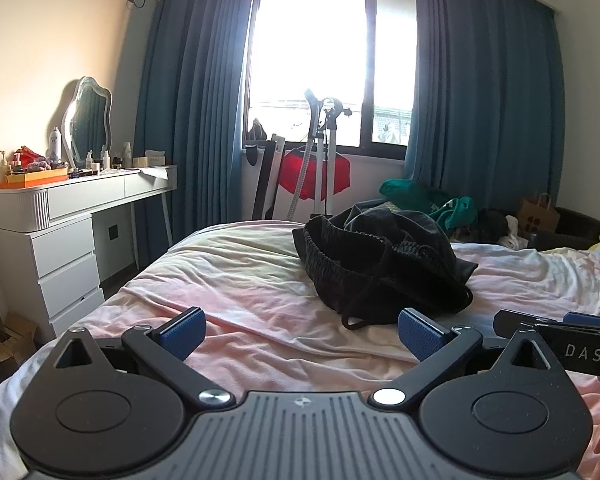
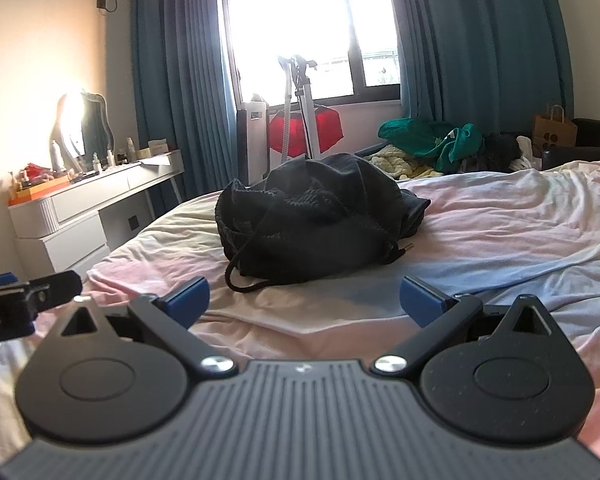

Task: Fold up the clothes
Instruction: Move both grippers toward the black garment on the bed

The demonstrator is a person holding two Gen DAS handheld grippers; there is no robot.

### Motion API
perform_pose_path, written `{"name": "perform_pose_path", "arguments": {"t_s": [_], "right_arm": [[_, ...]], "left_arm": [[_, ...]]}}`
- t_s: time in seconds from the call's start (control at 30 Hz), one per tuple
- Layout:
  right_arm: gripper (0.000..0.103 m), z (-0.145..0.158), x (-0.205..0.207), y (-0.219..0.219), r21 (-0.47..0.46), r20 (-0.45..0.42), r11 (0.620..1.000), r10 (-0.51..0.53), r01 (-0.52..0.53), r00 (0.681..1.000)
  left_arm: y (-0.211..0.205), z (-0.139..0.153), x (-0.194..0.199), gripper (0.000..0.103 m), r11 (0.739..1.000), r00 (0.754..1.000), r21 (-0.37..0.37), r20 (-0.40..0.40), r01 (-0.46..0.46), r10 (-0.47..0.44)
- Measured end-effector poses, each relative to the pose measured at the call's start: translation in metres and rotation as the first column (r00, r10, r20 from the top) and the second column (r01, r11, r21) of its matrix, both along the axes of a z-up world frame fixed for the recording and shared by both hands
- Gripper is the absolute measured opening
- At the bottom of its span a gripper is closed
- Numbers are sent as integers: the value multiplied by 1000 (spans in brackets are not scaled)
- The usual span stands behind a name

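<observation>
A crumpled black garment (image 1: 384,264) with a ribbed waistband and a drawstring lies in a heap on the bed (image 1: 236,280). It also shows in the right wrist view (image 2: 316,216), its cord trailing toward me. My left gripper (image 1: 300,334) is open and empty, low over the sheet, short of the heap. My right gripper (image 2: 304,298) is open and empty, also just short of the heap. The right gripper shows at the right edge of the left wrist view (image 1: 556,328), and the left gripper shows at the left edge of the right wrist view (image 2: 28,292).
The bed has a wrinkled pink and cream sheet (image 2: 500,216). A white dresser (image 1: 68,224) with a mirror and bottles stands to the left. A garment steamer stand (image 1: 324,152) with a red item is by the window. Green clothes (image 2: 432,136) are piled beyond the bed.
</observation>
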State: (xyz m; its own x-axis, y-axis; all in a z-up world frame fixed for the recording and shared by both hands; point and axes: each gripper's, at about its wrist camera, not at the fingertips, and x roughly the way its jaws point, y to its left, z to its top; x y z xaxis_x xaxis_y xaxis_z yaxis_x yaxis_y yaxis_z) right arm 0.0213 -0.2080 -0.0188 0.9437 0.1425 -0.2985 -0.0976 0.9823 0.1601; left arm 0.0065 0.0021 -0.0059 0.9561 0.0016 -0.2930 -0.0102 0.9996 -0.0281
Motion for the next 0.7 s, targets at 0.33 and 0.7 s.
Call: {"name": "perform_pose_path", "arguments": {"t_s": [0.33,0.7], "right_arm": [[103,-1,0,3,5,0,999,36,-36,999],[103,-5,13,-5,73,-32,997,34,-31,999]], "left_arm": [[2,-2,2,103,1000,1000,-18,-14,18,-19],[3,0,-8,103,999,999,-36,-24,23,-24]]}}
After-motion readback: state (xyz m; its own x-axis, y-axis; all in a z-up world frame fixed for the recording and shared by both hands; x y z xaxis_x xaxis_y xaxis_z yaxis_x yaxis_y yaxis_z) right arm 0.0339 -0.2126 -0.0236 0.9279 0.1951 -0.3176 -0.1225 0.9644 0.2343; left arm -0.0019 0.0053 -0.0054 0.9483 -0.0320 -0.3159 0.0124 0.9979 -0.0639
